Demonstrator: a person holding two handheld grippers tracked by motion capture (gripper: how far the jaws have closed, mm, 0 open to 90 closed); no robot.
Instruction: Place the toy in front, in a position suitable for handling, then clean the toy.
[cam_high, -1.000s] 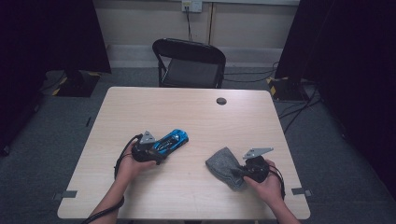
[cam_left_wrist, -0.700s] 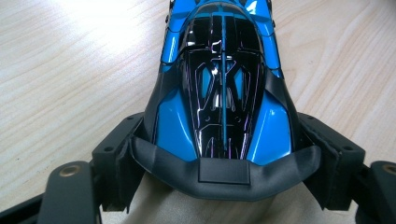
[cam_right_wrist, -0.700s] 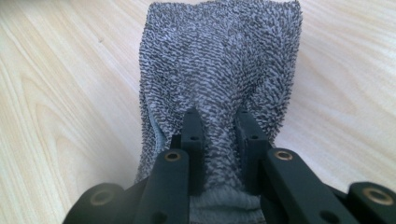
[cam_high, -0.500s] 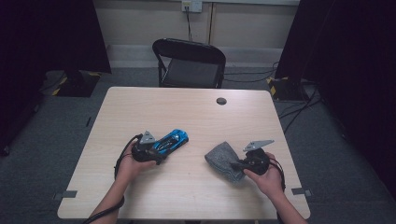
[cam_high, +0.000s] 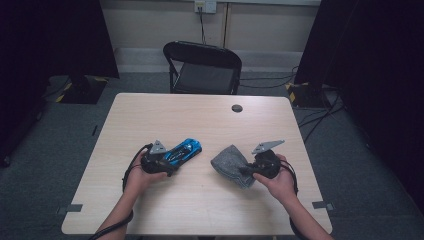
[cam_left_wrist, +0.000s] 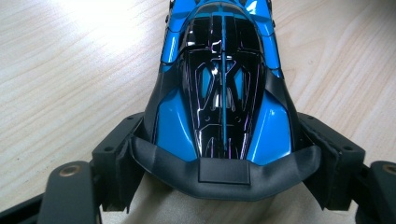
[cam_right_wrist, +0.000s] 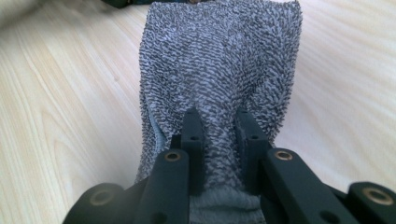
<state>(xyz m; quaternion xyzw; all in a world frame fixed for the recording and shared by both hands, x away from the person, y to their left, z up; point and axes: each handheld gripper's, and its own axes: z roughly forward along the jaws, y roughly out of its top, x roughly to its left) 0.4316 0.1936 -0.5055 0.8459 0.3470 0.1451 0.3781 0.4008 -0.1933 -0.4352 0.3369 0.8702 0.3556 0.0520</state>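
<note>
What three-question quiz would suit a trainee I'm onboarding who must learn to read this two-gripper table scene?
1. True or false: the left gripper grips the glossy blue and black toy car by its sides.
2. What does the right gripper pinch?
3. Which thing lies near the far edge of the light wooden table? A) a small dark round disc B) a red mug

Key
1. True.
2. A fold of the grey terry cloth.
3. A, the disc.
</note>
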